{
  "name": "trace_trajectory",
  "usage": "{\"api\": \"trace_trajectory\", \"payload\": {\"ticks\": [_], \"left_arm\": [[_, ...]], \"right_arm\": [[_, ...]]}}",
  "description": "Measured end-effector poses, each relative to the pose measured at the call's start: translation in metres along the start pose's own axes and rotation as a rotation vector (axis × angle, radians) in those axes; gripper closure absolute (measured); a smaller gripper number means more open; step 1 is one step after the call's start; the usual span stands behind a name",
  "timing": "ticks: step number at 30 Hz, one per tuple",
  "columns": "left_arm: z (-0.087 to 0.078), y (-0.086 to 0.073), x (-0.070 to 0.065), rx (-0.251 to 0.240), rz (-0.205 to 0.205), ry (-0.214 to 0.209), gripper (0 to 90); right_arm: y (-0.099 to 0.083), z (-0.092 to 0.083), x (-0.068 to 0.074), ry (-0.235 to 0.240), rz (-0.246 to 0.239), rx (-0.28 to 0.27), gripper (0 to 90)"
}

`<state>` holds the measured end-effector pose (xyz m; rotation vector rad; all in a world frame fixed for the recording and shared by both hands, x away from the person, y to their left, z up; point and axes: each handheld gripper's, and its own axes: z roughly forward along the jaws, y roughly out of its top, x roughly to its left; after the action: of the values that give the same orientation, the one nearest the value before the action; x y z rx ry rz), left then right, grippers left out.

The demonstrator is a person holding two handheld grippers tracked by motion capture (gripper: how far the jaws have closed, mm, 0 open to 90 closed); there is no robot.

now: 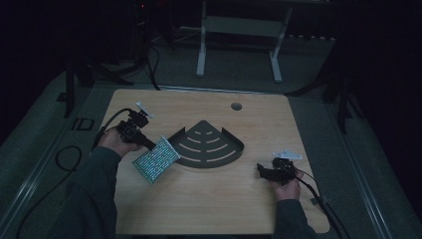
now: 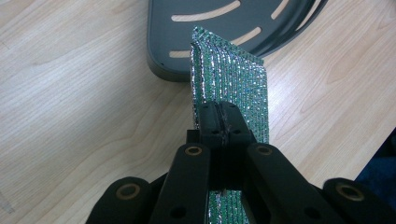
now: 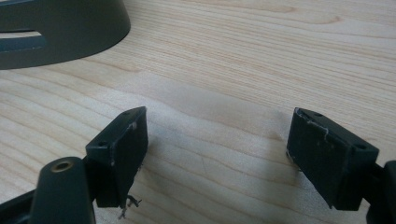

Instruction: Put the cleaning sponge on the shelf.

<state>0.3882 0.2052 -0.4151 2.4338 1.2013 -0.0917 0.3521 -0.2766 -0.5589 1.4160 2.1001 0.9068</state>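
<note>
Dim room, pale wooden table (image 1: 209, 199): a glittery green pad hangs pinched in the left gripper beside a dark fan-shaped rack.

On the table's left side the left gripper (image 1: 148, 144) has its jaws pressed together on one edge of the sparkly green pad (image 1: 156, 160), which juts out past the jaw tips toward the table's middle and tilts down. In the left gripper view the pad (image 2: 233, 88) runs straight ahead from the clamped jaws, its far end over the near corner of the dark slotted rack (image 2: 205, 32); whether it touches the rack cannot be told. From above, the rack (image 1: 209, 144) sits just to the right of the pad. Well apart, near the right edge, the right gripper (image 1: 263, 171) rests low on the wood with its jaws spread wide, only bare wood between them.
</note>
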Motion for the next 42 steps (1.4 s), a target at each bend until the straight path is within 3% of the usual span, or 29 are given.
{"api": "trace_trajectory", "payload": {"ticks": [42], "left_arm": [[-0.003, 0.044, -0.008, 0.012, 0.042, 0.039, 90.0]], "right_arm": [[0.0, 0.0, 0.0, 0.002, -0.003, 0.0, 19.6]]}}
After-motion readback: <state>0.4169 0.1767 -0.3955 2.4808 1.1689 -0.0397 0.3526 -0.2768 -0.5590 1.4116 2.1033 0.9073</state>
